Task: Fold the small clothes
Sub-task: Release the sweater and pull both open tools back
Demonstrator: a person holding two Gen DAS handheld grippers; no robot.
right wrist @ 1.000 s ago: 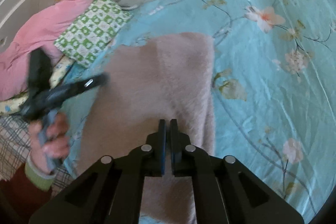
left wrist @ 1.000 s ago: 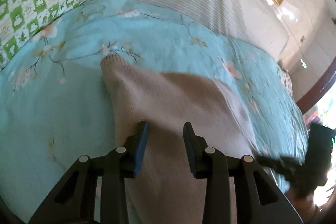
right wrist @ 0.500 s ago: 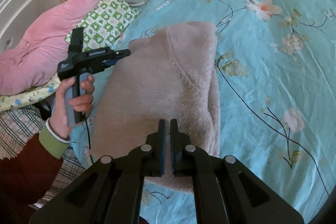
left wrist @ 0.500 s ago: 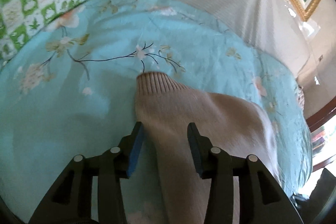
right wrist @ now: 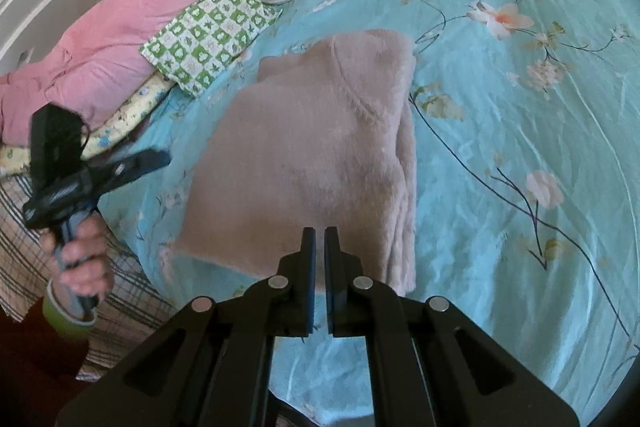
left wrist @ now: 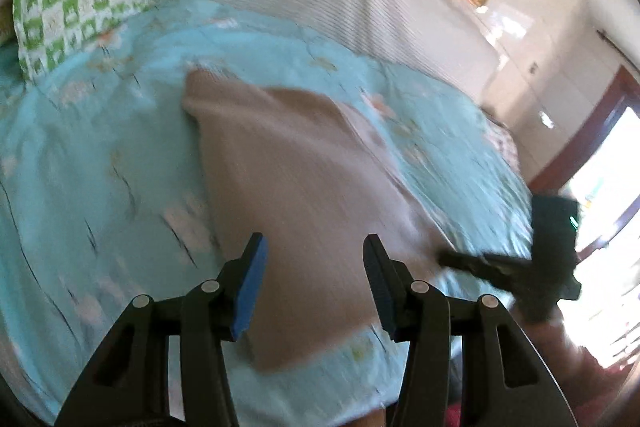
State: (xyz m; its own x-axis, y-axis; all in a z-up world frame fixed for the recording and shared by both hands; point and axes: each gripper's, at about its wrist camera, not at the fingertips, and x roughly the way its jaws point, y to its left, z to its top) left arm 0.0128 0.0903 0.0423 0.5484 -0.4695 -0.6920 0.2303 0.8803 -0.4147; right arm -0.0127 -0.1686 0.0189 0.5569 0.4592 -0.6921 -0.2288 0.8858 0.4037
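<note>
Now your folded pink sweater (right wrist: 320, 155) lies on the blue bedspread (right wrist: 520, 227), stretching lengthwise away from your right gripper (right wrist: 319, 255), clenched empty; your left gripper (left wrist: 314, 267) gapes above it.

Bed (right wrist: 500, 131), turquoise floral cover; on it folded beige sweater (right wrist: 320, 147), green checked pillow (right wrist: 212, 35), pink quilt (right wrist: 120, 23).

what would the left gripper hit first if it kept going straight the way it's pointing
Most likely the folded beige sweater, which fills the space ahead of the open left gripper on the blue floral bedspread. The view is blurred, so depth is uncertain.
</note>
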